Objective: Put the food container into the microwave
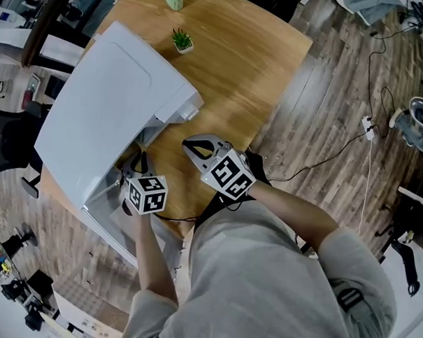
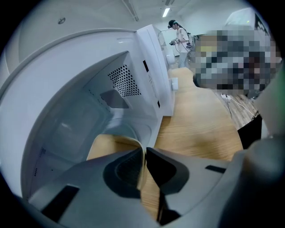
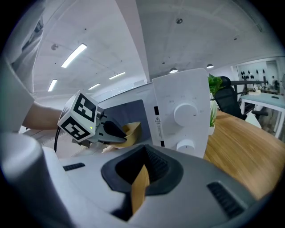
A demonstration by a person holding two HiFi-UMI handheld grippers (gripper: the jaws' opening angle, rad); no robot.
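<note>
The tan paper food container (image 2: 113, 144) sits at the open mouth of the white microwave (image 1: 102, 104), held from two sides. Of its inside, only the bare tan wall shows. The microwave stands on the wooden desk (image 1: 236, 75) towards the upper left of the head view, with a small potted plant (image 1: 182, 41) beyond it.

Only the left gripper view looks into the oven's pale cavity, which has a perforated vent (image 2: 124, 80) on its side wall. Only the right gripper view shows the control panel's two round knobs (image 3: 185, 113).

The left hand-held gripper (image 2: 144, 151) has its jaws nearly together, pinching the container's thin curled rim. The right hand-held gripper (image 3: 144, 156) is likewise clamped on a thin tan edge of the container. Its view also shows the left one at centre left, holding the paper rim against the oven opening.
</note>
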